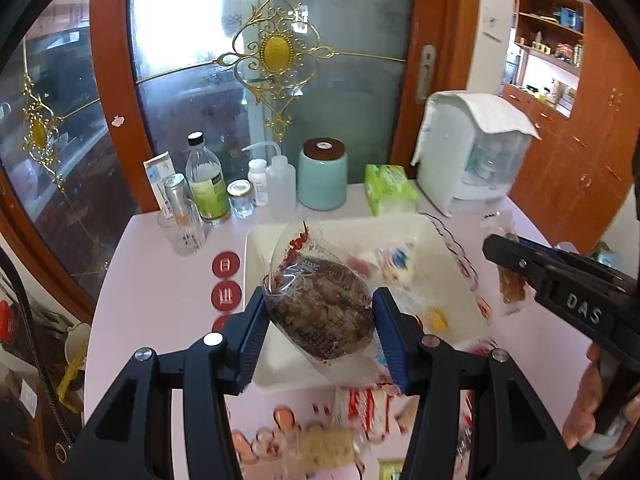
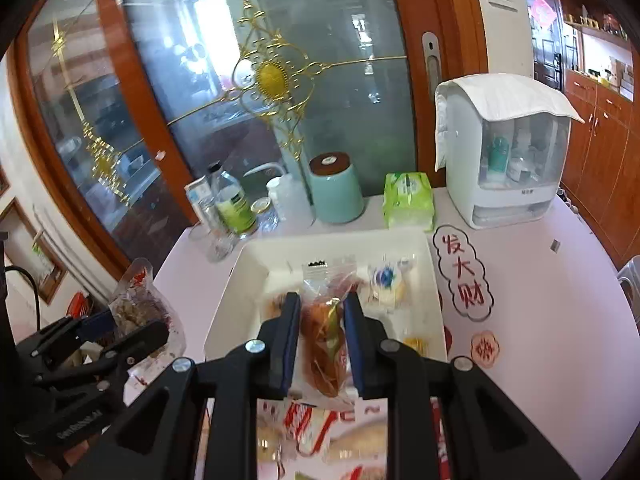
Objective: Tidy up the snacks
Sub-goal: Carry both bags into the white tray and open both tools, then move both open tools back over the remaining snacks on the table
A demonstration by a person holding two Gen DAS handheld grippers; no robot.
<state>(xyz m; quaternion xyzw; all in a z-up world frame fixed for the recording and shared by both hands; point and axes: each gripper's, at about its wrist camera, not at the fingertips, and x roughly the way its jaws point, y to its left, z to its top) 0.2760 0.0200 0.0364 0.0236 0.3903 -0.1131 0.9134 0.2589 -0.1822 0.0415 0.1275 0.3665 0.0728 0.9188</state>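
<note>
Both hands are loaded and mid-carry here. The left claw (image 1: 318, 322) pinches a clear bag of dark brown snack pieces (image 1: 320, 304), its blue pads pressed on either side of it, and holds it up over the near-left part of the white tray (image 1: 436, 228). The right claw (image 2: 322, 344) is squeezed tight on a narrow clear packet with something orange-brown inside (image 2: 326, 340), likewise held above the tray's near edge.

So the step in hand looks like delivery: two snacks on their way into the tray. Next, each claw needs to come down over a free patch of the tray floor and let go without the bags tangling.

The tray already holds a few small wrapped sweets: one white with a blue mark (image 2: 386, 280), a yellow one (image 2: 416, 345) near the front, and a reddish one, though blur makes those hard to name. More red-and-white packets (image 2: 304, 420) wait on the pink surface (image 2: 540, 300) nearer the camera.
</note>
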